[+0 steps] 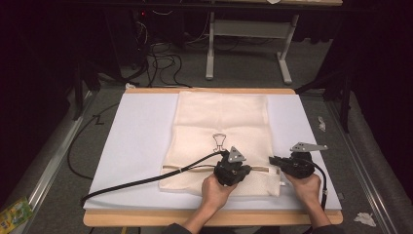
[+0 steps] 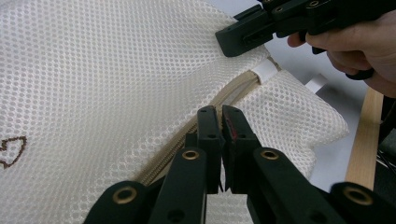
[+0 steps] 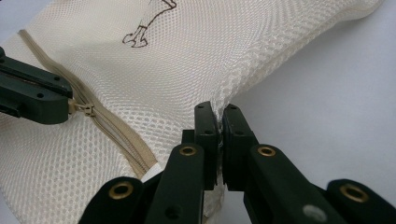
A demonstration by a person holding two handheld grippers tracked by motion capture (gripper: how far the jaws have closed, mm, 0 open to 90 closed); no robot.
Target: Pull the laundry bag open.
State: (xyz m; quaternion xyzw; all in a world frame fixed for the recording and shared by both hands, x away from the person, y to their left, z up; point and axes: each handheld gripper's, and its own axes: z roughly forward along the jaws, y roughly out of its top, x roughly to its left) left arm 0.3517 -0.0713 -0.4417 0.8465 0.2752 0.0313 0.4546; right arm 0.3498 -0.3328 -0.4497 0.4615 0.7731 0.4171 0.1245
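Note:
A cream mesh bag (image 1: pixel 221 122) lies flat on the white board (image 1: pixel 136 136), with a brown outline print (image 1: pixel 219 141) and a beige zipper (image 1: pixel 195 167) running across its near end. My left gripper (image 1: pixel 251 169) rests on the zipper line (image 2: pixel 224 95), jaws shut; in the right gripper view the zipper pull (image 3: pixel 86 109) sits right at its tip (image 3: pixel 70 105). My right gripper (image 3: pixel 218 114) is shut on the bag's right edge, and the mesh (image 3: pixel 187 56) puckers up there. The left gripper view shows that right gripper (image 2: pixel 243 35) clamped just beyond a white tab (image 2: pixel 265 71).
The board sits on a wooden table (image 1: pixel 146 218). The left gripper's black cable (image 1: pixel 136 183) trails off the left front. Behind stands a white frame (image 1: pixel 210 48) with floor cables. Crumpled paper (image 1: pixel 364 218) and a yellow-green packet (image 1: pixel 14 212) lie on the floor.

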